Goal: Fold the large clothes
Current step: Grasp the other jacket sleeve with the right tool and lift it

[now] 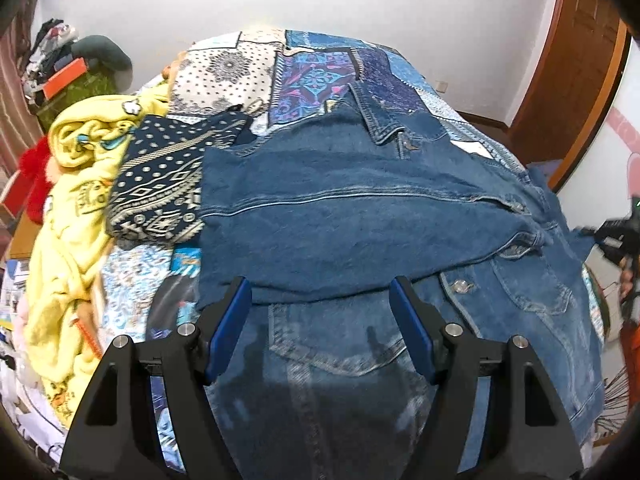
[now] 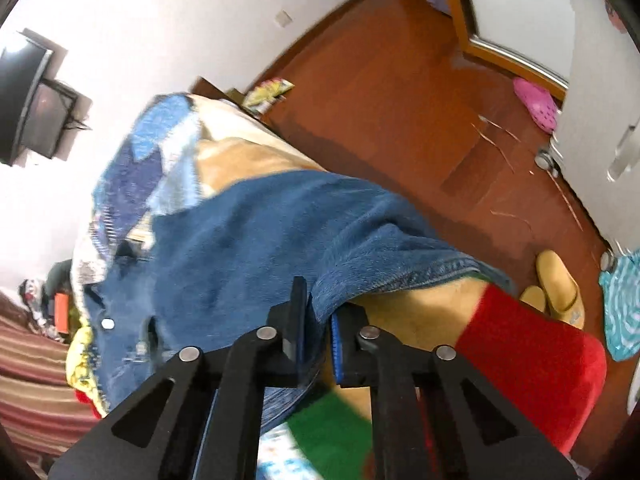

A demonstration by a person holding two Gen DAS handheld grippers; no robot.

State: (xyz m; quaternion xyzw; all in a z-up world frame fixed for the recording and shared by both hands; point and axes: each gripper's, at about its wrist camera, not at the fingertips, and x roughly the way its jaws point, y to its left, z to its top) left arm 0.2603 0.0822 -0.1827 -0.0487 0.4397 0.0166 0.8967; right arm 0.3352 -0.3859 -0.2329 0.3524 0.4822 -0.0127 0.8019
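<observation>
In the left wrist view, one denim jacket (image 1: 360, 216) lies spread across the bed (image 1: 304, 76), which wears a blue-and-white patchwork cover; one part of the jacket is folded over the rest, and three metal buttons show along its front. The left hand-held gripper (image 1: 320, 312) hangs just above the near part of the jacket with its two blue-padded fingers (image 1: 228, 328) spread wide and nothing between them. To the jacket's left sit one folded navy patterned cloth (image 1: 160, 192) and one crumpled yellow garment (image 1: 76, 216), the navy cloth touching the jacket's edge. At the far right edge a dark part of the right hand-held gripper (image 1: 618, 240) shows near the jacket's far side. The right wrist view, tilted and blurred, shows what the first does not: the right hand-held gripper (image 2: 318, 320) is closed narrowly on a fold of the denim jacket (image 2: 248, 248), the cloth pinched between its fingers at the bed's edge. Only here appear the wooden floor (image 2: 380, 92), one pink clog (image 2: 536, 104), two tan slippers (image 2: 558, 284), one red cushion (image 2: 532, 364) and one wall-mounted television (image 2: 28, 100).
</observation>
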